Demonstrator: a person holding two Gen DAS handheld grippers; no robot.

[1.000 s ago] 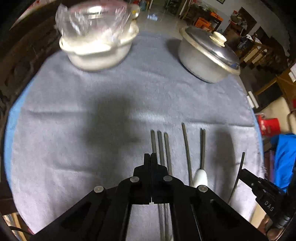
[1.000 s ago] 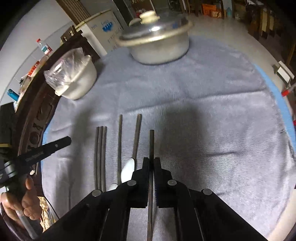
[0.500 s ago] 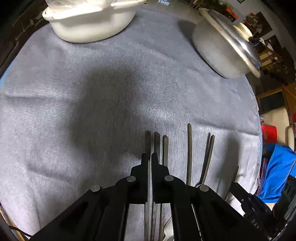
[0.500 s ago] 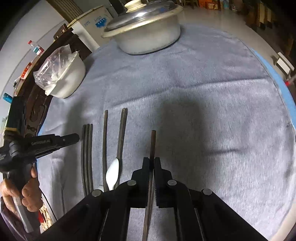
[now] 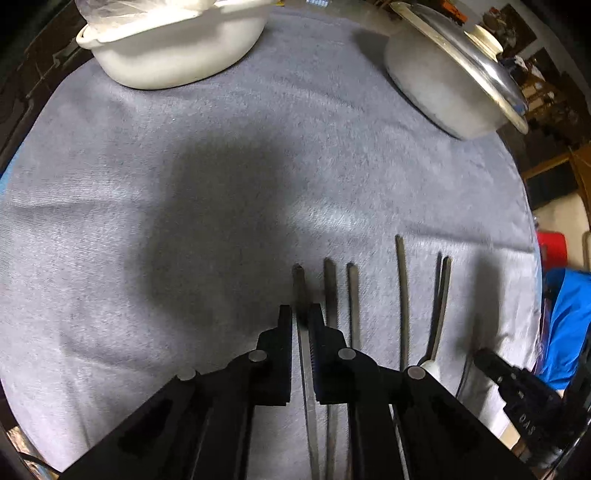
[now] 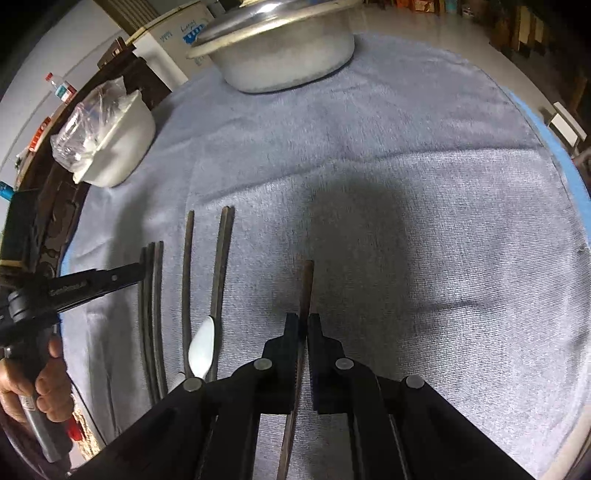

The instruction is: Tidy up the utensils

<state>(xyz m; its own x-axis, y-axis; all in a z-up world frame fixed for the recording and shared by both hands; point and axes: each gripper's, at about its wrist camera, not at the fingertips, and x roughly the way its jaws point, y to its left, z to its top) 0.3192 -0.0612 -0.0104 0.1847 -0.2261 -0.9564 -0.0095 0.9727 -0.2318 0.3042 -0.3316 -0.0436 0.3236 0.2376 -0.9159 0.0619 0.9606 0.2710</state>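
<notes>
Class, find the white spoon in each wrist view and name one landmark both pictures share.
Left wrist view: the white spoon sits low and right of centre, its bowl peeking out behind the gripper's linkage, on the grey cloth.
Right wrist view: the spoon lies lower left, beside two dark chopsticks.
Shared landmark: the lidded metal pot at the cloth's far edge.

A grey cloth (image 6: 424, 177) is covering the round worktop, its blue edge (image 6: 554, 144) showing at the right. A dark carved wooden cabinet (image 6: 48, 218) is standing along the left, with a plastic bottle (image 6: 61, 88) sitting on it against a pale wall (image 6: 44, 44). Far off, a pale floor (image 6: 424, 22) is catching light, and wooden furniture (image 5: 554, 173) is crowding the dim right side.
</notes>
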